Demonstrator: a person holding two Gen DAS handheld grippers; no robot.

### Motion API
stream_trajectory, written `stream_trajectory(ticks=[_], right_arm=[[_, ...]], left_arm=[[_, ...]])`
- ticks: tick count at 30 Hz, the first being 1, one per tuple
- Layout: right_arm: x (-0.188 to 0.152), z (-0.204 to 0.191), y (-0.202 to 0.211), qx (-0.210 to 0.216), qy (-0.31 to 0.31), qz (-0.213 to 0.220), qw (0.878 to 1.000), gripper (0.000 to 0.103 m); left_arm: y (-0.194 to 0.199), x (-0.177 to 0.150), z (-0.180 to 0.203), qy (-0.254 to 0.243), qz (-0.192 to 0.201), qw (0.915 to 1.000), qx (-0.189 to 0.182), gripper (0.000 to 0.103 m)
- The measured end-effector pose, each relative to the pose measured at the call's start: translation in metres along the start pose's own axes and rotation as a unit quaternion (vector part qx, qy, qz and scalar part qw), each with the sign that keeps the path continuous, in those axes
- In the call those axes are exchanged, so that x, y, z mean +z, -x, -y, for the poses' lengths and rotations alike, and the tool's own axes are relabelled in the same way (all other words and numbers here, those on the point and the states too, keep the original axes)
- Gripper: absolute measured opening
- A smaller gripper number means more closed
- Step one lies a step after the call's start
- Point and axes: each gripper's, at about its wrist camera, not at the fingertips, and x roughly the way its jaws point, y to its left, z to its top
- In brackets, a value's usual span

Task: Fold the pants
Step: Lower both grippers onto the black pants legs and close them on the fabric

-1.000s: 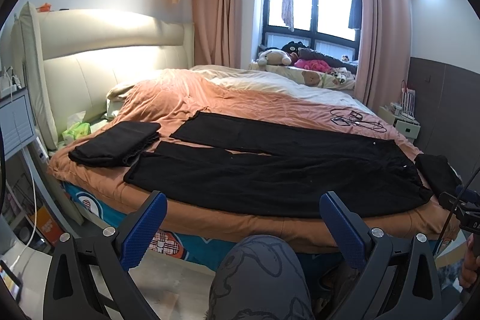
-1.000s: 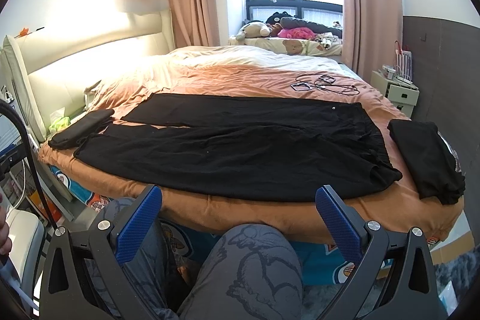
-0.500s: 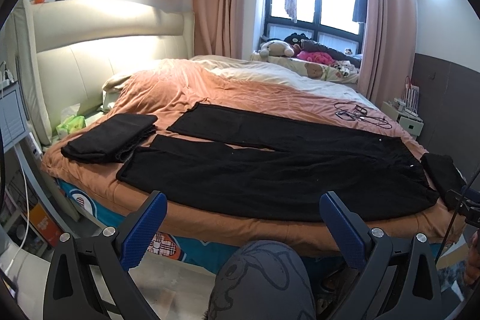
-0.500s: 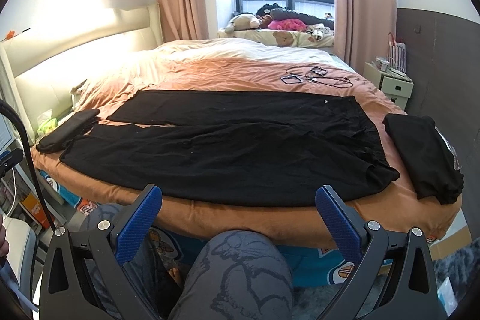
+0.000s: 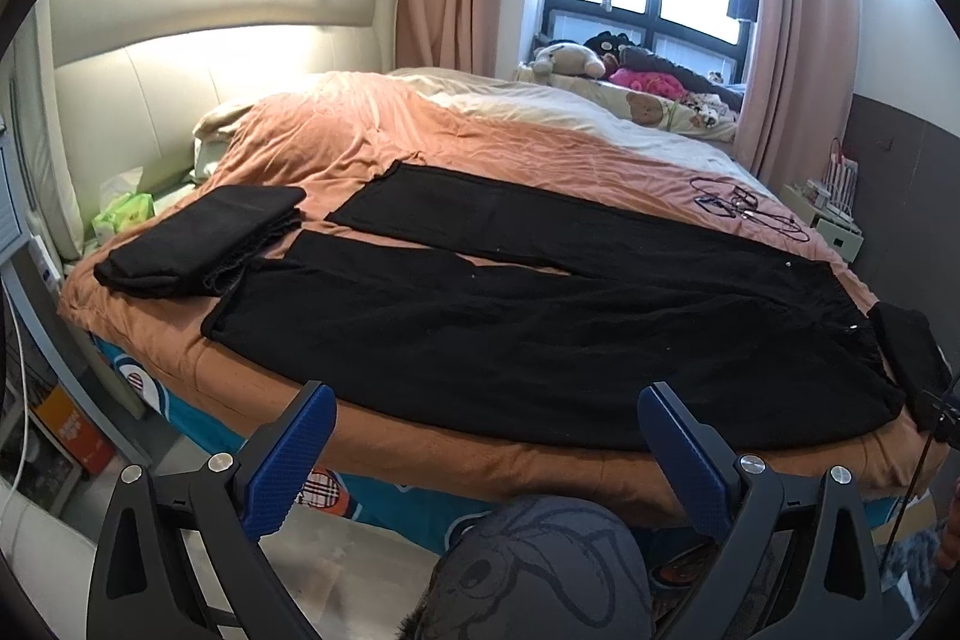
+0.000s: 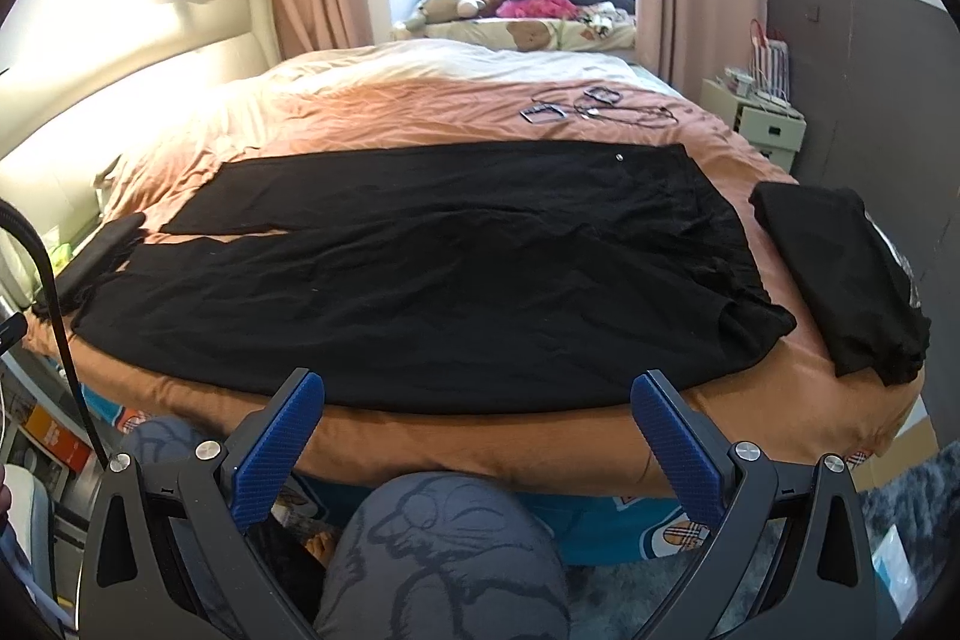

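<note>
Black pants (image 5: pixel 540 316) (image 6: pixel 420 268) lie spread flat across the near side of the bed, legs pointing left, waistband at the right. My left gripper (image 5: pixel 486 400) hangs open just short of the bed's front edge, below the pants' near leg, nothing between its blue pads. My right gripper (image 6: pixel 477 388) is open too, at the front edge under the pants' near hem, holding nothing.
A folded black garment (image 5: pixel 204 232) lies by the pant cuffs at the left, another folded black garment (image 6: pixel 840 268) at the right end. Cables (image 6: pixel 600 109) lie further back on the orange bedspread (image 5: pixel 372 124). A person's knee (image 6: pixel 444 550) is below the grippers. A nightstand (image 6: pixel 762 124) stands right.
Both grippers have moved closer to the bed and tilted slightly down; the pants fill more of each view. Nothing was gripped.
</note>
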Motion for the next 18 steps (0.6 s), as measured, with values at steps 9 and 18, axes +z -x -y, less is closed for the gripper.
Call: stream_trajectory(ticks=[9,18], right_arm=[[0.012,0.021,-0.037,-0.02,-0.025,-0.027,0.999,0.103],[0.009,0.048,-0.063,-0.018,-0.061,-0.054,0.997,0.103]], left_arm=[[-0.05,0.003,-0.018,0.018,-0.033,0.9989,0.028,0.098],[-0.093,-0.001,-0.044,0.051,-0.072,0.9945,0.057,0.098]])
